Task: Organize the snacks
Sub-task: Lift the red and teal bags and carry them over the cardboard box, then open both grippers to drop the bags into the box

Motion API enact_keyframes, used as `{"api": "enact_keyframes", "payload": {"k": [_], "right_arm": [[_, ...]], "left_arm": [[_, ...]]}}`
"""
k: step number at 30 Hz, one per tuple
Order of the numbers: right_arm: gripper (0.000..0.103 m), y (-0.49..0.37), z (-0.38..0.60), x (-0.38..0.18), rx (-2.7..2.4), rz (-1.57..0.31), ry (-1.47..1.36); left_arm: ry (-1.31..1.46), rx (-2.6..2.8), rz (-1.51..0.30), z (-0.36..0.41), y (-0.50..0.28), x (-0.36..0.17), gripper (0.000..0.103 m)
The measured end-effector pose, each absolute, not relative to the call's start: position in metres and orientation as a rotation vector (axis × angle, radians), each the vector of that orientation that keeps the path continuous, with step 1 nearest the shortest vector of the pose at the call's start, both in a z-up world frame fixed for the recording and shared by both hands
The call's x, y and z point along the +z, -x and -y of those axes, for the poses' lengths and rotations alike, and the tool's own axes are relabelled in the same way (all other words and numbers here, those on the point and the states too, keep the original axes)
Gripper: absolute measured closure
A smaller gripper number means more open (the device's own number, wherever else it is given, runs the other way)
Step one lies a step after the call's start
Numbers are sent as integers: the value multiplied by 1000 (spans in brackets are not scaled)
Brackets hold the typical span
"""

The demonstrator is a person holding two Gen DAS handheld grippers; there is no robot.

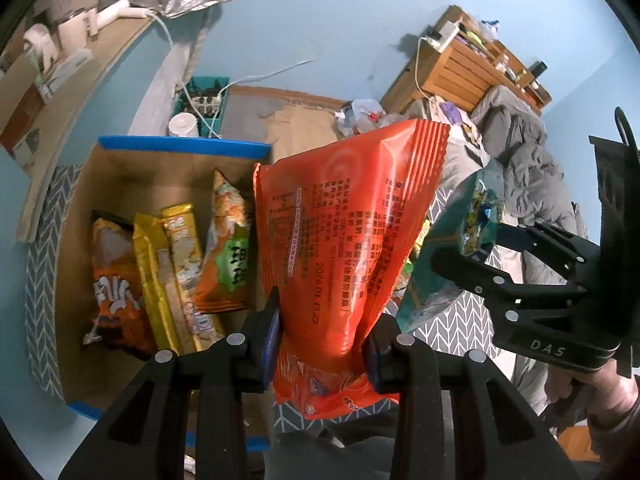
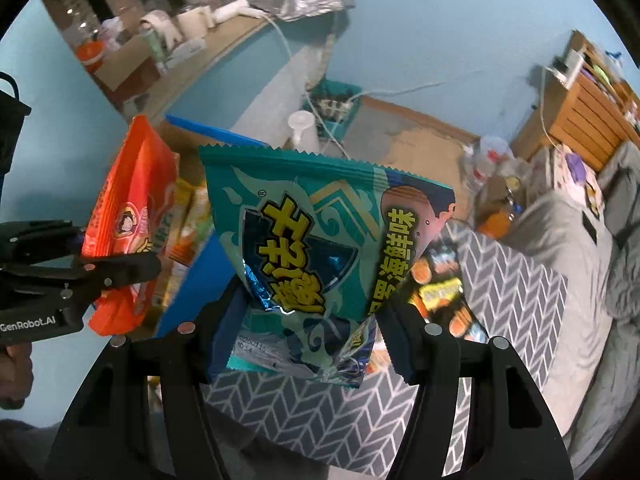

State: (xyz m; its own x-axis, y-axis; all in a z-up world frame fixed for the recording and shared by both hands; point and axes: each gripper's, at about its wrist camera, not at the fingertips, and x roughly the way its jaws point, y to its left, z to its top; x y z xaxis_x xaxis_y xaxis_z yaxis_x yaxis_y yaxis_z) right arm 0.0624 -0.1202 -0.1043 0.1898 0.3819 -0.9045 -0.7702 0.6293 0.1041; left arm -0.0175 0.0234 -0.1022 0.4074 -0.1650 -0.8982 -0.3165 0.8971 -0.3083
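We see a glossy orange foil packet (image 1: 344, 248), a shiny teal plastic packet (image 2: 316, 248), a matt brown cardboard box (image 1: 132, 184) and a slatted wooden shelf (image 1: 464, 64).

Two black grippers are showing: the left gripper (image 1: 322, 344) and the right gripper (image 2: 310, 330). One shiny orange snack bag (image 1: 344, 236) is sitting in the middle of the left wrist view. One teal snack bag with yellow letters (image 2: 320, 248) is filling the middle of the right wrist view. One brown cardboard box with blue tape on its rim (image 1: 184, 146) is sitting at the left, and four snack packs are lying inside it.
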Motion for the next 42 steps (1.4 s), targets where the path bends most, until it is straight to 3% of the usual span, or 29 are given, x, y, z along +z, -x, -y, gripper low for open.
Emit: {"api": "enact_keyframes", "payload": {"k": [20, 36, 42], "right_arm": [[40, -32, 18, -107, 1053, -1094, 476], [39, -20, -42, -144, 1086, -1237, 524], [34, -19, -47, -147, 1064, -1276, 527]], "left_arm": [[559, 276, -1120, -104, 72, -104, 68], [619, 349, -1162, -153, 92, -134, 68], [632, 368, -1194, -156, 92, -144, 60]]}}
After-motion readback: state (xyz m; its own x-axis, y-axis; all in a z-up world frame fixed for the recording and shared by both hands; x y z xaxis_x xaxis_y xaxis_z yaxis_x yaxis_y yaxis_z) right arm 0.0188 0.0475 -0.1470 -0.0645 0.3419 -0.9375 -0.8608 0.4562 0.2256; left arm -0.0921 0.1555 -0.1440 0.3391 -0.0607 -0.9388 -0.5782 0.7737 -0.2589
